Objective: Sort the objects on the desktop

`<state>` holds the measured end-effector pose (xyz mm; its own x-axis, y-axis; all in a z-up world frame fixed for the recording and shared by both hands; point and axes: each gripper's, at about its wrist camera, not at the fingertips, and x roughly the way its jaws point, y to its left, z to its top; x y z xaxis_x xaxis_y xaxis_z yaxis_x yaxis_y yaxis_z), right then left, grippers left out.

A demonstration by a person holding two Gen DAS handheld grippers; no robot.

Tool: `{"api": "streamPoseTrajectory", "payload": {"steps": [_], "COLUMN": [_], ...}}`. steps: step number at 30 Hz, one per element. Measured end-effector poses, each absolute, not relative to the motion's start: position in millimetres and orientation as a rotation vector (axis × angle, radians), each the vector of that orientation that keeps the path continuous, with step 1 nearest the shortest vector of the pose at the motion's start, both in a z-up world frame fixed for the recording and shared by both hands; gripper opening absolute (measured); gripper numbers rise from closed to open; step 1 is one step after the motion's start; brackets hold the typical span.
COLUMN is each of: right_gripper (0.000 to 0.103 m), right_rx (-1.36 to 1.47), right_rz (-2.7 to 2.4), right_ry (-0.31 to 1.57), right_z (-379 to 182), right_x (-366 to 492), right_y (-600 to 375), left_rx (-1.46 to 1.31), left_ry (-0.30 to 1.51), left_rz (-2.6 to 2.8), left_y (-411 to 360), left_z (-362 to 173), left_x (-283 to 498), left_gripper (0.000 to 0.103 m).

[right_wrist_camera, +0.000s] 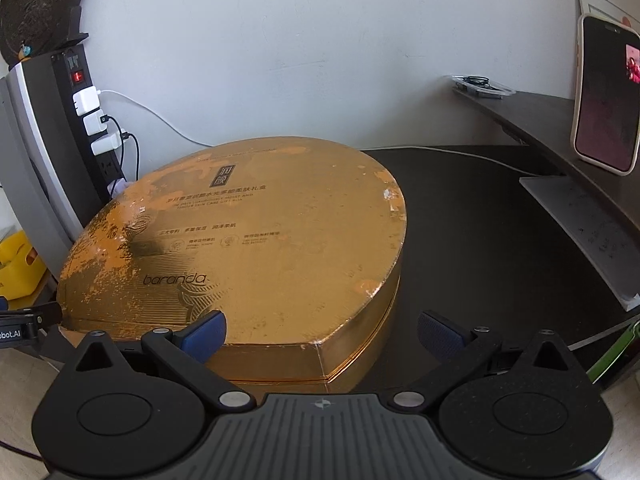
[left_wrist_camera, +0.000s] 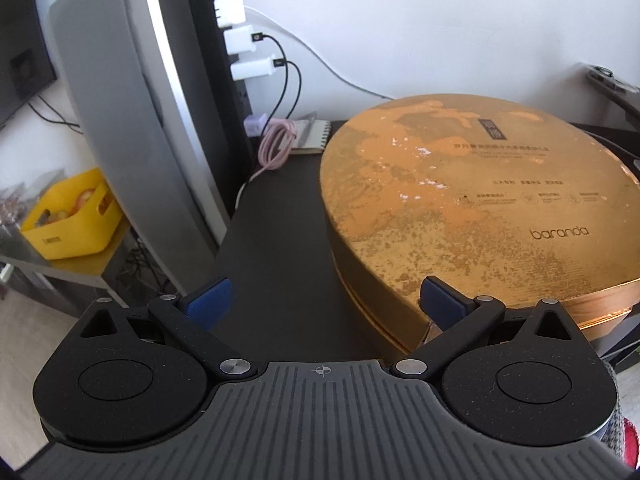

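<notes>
A large golden gift box [left_wrist_camera: 472, 216] with a worn lid marked "baranda" lies flat on the dark desk [left_wrist_camera: 276, 216]. My left gripper [left_wrist_camera: 324, 302] is open at the box's near left corner; its right fingertip [left_wrist_camera: 438, 300] sits in front of the box edge, its left one over bare desk. In the right wrist view the same golden box [right_wrist_camera: 248, 248] fills the middle. My right gripper [right_wrist_camera: 320, 334] is open around the box's near right corner, nothing clamped. The other gripper's black finger [right_wrist_camera: 28, 318] shows at the left edge.
A grey curved panel [left_wrist_camera: 132, 120] and a power strip with white chargers [left_wrist_camera: 240, 40] stand left. A pink cable [left_wrist_camera: 276, 144] and notepad [left_wrist_camera: 312, 136] lie behind the box. A yellow bin [left_wrist_camera: 72, 216] sits lower left. A phone [right_wrist_camera: 606, 96], shelf [right_wrist_camera: 532, 112] and paper sheet [right_wrist_camera: 580, 228] are on the right.
</notes>
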<state>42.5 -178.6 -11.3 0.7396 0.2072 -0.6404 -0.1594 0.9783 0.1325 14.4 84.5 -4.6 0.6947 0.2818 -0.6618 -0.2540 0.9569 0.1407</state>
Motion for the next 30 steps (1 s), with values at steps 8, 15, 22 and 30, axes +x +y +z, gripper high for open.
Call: {"api": "streamPoseTrajectory", "payload": {"steps": [8, 15, 22, 30], "right_gripper": [0.103, 0.102, 0.102, 0.102], "right_rx": [0.031, 0.019, 0.014, 0.012], "right_rz": [0.185, 0.151, 0.153, 0.202], "right_ry": [0.716, 0.761, 0.741, 0.659], "right_z": [-9.4, -24.0, -17.5, 16.7], "right_x": [39.1, 47.0, 40.9, 15.4], "right_y": [-169.1, -167.8, -167.2, -172.3], "left_rx": [0.027, 0.035, 0.066, 0.086], "left_ry": [0.764, 0.761, 0.765, 0.736], "left_rz": [0.309, 0.318, 0.328, 0.257], "left_y": [88.3, 87.8, 83.9, 56.3], "left_z": [-12.9, -15.3, -10.9, 14.2], "left_x": [18.4, 18.2, 18.3, 4.4], "left_gripper": [0.103, 0.103, 0.102, 0.103]}}
